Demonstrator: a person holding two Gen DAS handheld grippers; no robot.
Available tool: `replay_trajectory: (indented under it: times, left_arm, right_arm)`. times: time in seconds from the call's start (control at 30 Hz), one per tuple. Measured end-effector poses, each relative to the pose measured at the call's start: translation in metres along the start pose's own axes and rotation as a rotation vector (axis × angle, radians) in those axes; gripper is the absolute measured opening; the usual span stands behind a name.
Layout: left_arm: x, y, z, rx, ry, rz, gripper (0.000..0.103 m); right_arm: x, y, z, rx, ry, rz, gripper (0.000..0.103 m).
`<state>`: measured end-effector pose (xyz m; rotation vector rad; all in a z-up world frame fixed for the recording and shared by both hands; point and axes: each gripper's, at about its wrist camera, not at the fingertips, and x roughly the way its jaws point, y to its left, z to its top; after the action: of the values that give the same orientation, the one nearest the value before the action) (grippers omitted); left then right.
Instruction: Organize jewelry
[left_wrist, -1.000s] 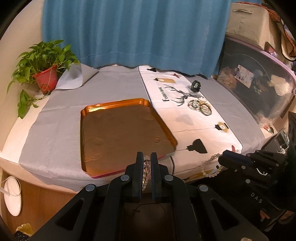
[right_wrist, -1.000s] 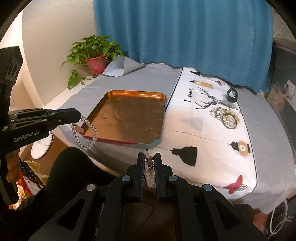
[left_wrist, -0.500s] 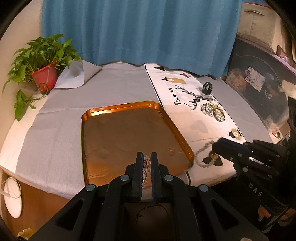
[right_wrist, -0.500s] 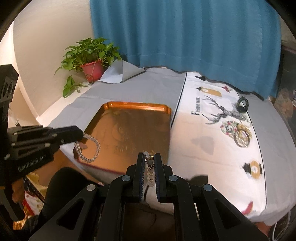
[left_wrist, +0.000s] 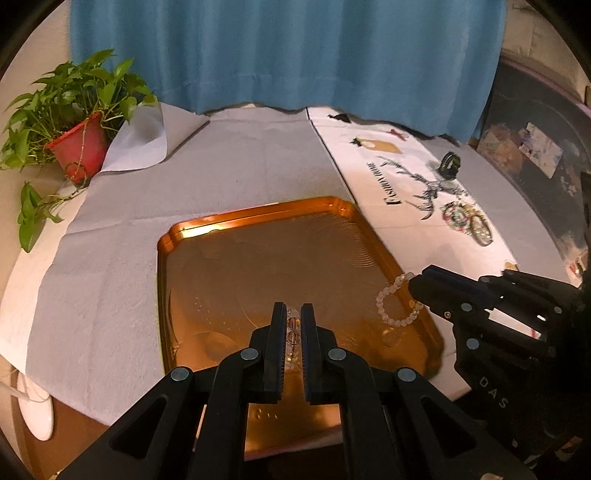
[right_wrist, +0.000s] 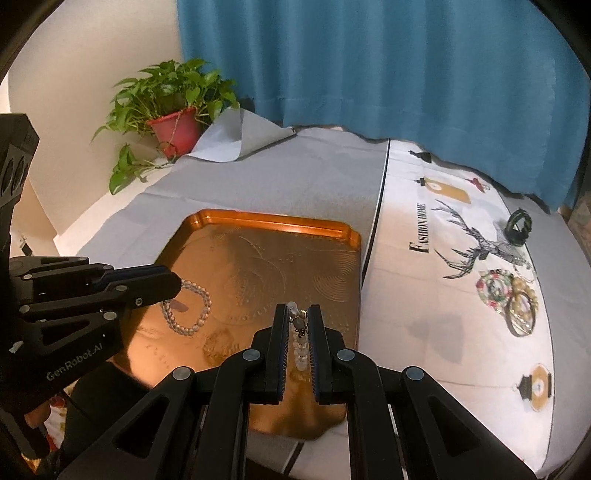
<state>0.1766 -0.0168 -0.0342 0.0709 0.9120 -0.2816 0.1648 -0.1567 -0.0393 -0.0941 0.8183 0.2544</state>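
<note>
— Left wrist view first: what does the left gripper (left_wrist: 293, 325) have?

— Its jaws are pinched narrow on a clear bead bracelet (left_wrist: 293, 326), seen edge-on between the fingers. From the right wrist view the same bracelet (right_wrist: 189, 309) hangs as a loop from the left gripper's tips (right_wrist: 162, 286) over the near-left part of the copper tray (right_wrist: 273, 221).

— And the right gripper (right_wrist: 298, 325)?

— Clamped on a pale bead bracelet (right_wrist: 300, 341) with a small metal charm at the top. In the left view that bracelet (left_wrist: 397, 300) dangles off the right gripper (left_wrist: 419, 288) above the tray's right rim (left_wrist: 373, 225) (whether it touches the tray, I cannot tell).

— Where is the rest of the jewelry?

— On the white printed runner (right_wrist: 424, 314): a pile of bangles (right_wrist: 508, 299) beside the deer print, and a dark green ring-shaped piece (right_wrist: 519, 227) farther back. The tray sits on a grey cloth (left_wrist: 110, 258), with a potted plant (left_wrist: 70, 125) at the far left corner before a blue curtain (left_wrist: 280, 51).
</note>
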Motion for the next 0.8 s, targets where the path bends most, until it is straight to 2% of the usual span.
replay_trajectory:
  times: [0.13,0.17,0.2,0.23,0.27,0.3,0.37,0.53,0.8]
  left_arm:
    - [0.016,0.001,0.001,0.005,0.02,0.023,0.007]
    - [0.019,0.003,0.001,-0.004,0.027,0.023,0.015]
    - [0.021,0.005,0.002,-0.012,0.037,0.024,0.04]
    - [0.024,0.006,0.002,-0.022,0.056,0.039,0.055]
    - [0.025,0.009,0.002,-0.037,0.063,0.104,0.076]
    - [0.023,0.011,0.0,-0.045,0.05,0.135,0.091]
    - [0.016,0.012,-0.005,-0.05,0.014,0.144,0.095]
    - [0.002,0.011,-0.023,-0.044,0.046,0.183,0.095]
    - [-0.054,-0.009,-0.066,-0.092,-0.006,0.221,0.095]
  right_arm:
    - [0.015,0.001,-0.001,-0.005,0.031,0.003,0.012]
    - [0.021,0.002,-0.002,-0.01,0.052,-0.001,0.014]
    - [0.025,0.001,-0.003,-0.009,0.075,-0.007,0.022]
    - [0.028,0.0,-0.004,-0.006,0.091,-0.013,0.031]
    - [0.032,-0.002,-0.007,0.005,0.121,-0.054,0.047]
    - [0.033,-0.005,-0.01,0.016,0.133,-0.074,0.065]
    - [0.029,-0.008,-0.015,0.035,0.125,-0.072,0.078]
    - [-0.001,-0.002,-0.034,0.02,0.099,-0.098,0.079]
    - [-0.063,0.016,-0.07,0.005,0.052,-0.115,0.08]
